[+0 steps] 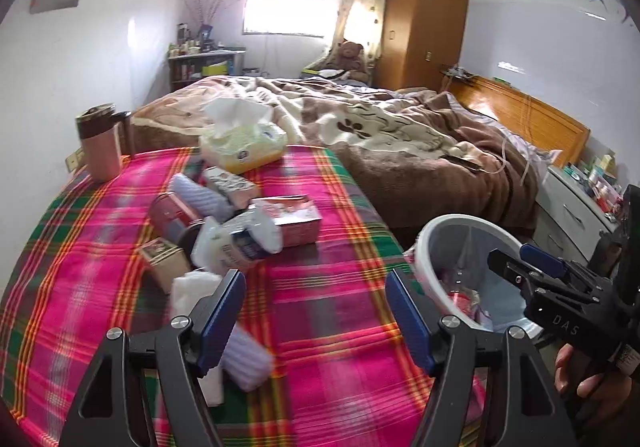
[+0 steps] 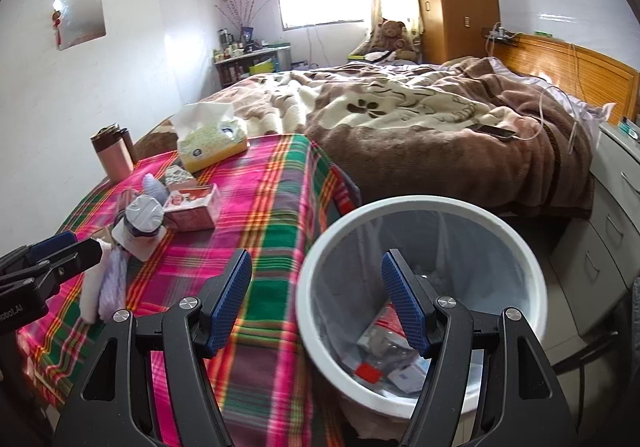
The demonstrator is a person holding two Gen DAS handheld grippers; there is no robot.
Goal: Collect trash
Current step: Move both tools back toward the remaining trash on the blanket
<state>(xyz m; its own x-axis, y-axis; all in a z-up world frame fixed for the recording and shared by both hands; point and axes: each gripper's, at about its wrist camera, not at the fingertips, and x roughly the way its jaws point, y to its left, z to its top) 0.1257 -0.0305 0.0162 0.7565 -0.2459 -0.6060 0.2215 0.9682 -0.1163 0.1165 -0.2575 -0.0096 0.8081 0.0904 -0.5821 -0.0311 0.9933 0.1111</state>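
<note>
Table cover (image 1: 328,311): woven plaid cloth, matt. Bin (image 2: 420,207): smooth white plastic rim, thin translucent liner. Tissue pack (image 1: 244,145) at far table edge: glossy film, soft paper. Tumbler (image 1: 100,143) at far left corner: satin metal. Gripper pads (image 2: 232,299): ribbed blue, matt.

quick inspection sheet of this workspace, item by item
surface: table under a pink and green plaid cloth, beside the bed.
job's things: white bin beside the table edge, lined, with packaging already inside; pile of small boxes and wrappers on the cloth.
clutter: tissue pack, pink tumbler, purple cloth.
grippers: left gripper open and empty above the cloth; right gripper open and empty, at the bin's rim.
cables: cords trailing across the blanket near the headboard.
surroundings: unmade bed, wooden wardrobe, teddy bear, window.
</note>
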